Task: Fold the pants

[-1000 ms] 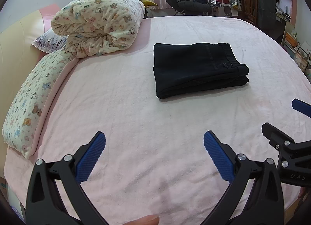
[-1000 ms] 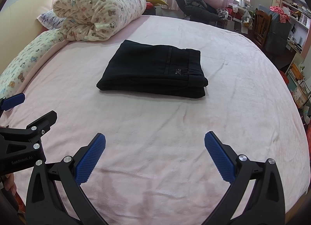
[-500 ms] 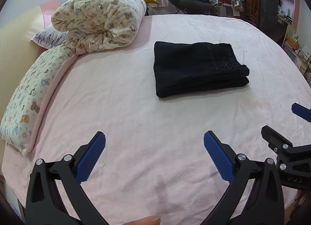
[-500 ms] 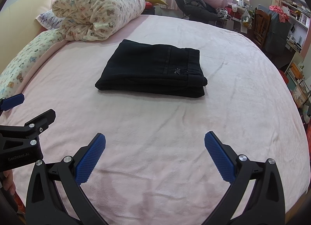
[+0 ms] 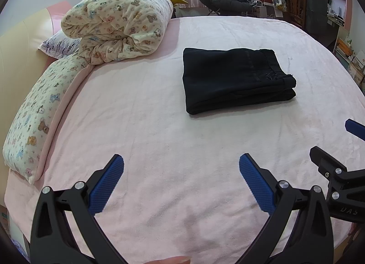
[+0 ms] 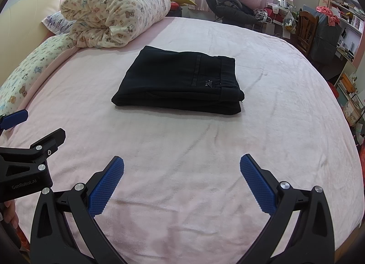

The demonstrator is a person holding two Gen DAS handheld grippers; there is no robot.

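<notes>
The black pants (image 5: 237, 79) lay folded into a flat stack near the middle of the pink bed (image 5: 159, 127), just beside a rolled quilt (image 5: 118, 29) at the headboard end. The left gripper (image 5: 181, 180) and the right gripper (image 6: 181, 180) hovered over the near edge, well apart from the pants, both spread wide and holding nothing.

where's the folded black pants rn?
Folded black pants lie mid-bed on the pink blanket, right of the rolled bear-print quilt, ahead of both open grippers.
</notes>
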